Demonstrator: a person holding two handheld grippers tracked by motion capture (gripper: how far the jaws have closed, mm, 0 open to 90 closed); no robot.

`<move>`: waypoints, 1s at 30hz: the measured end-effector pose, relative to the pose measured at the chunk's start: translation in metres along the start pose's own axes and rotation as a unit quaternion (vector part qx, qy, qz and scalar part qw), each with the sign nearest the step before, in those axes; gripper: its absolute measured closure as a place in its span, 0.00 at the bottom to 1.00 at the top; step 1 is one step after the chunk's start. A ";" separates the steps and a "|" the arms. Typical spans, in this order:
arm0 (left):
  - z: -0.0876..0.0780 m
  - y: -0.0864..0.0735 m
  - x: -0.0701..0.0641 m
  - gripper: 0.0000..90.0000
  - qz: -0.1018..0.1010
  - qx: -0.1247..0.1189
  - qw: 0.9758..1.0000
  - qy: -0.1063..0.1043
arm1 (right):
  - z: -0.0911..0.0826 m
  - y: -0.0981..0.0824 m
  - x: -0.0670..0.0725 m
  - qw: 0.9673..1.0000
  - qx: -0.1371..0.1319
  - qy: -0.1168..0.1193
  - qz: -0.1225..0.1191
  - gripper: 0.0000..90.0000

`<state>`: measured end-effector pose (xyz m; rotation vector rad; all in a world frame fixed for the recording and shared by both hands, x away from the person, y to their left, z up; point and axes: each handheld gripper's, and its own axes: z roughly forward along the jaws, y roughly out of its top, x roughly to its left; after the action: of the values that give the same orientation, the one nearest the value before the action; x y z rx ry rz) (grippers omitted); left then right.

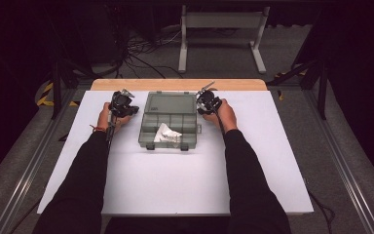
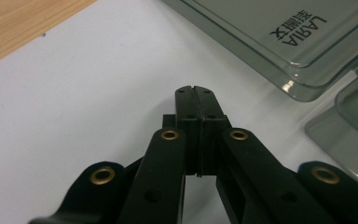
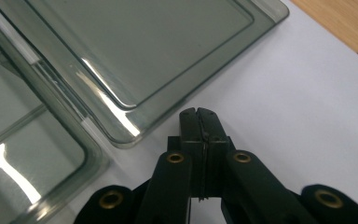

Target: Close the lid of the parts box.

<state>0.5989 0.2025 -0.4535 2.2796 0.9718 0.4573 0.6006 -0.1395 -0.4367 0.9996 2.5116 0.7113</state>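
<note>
A smoky transparent compartment box (image 1: 169, 122) lies open in the middle of the white table top, its lid (image 1: 170, 103) folded flat toward the far side. A small white bag of parts (image 1: 167, 133) lies in its near compartments. My left gripper (image 1: 132, 109) rests on the table just left of the lid, jaws pressed together with nothing between them. From the left gripper view the shut jaw tips (image 2: 194, 89) sit on the white surface, the lid (image 2: 279, 37) with its printed label to their right. My right gripper (image 1: 199, 101) sits at the lid's right edge, also shut and empty; its tips (image 3: 199, 112) lie just off the lid's corner (image 3: 121, 70).
The white sheet (image 1: 175, 175) covers most of the table, with a strip of bare wood (image 1: 175, 84) at the far edge. A person's dark-sleeved forearms reach in from the bottom. Beyond the table stand a white metal frame (image 1: 221, 34) and loose cables on the floor.
</note>
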 end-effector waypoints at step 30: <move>0.020 0.018 -0.005 1.00 -0.020 -0.030 0.999 -0.003 | 0.015 0.009 -0.008 0.998 -0.045 -0.006 0.036 1.00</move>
<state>0.6156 0.1813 -0.4577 2.2019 0.9866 0.4571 0.6182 -0.1349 -0.4427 1.0634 2.4211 0.8278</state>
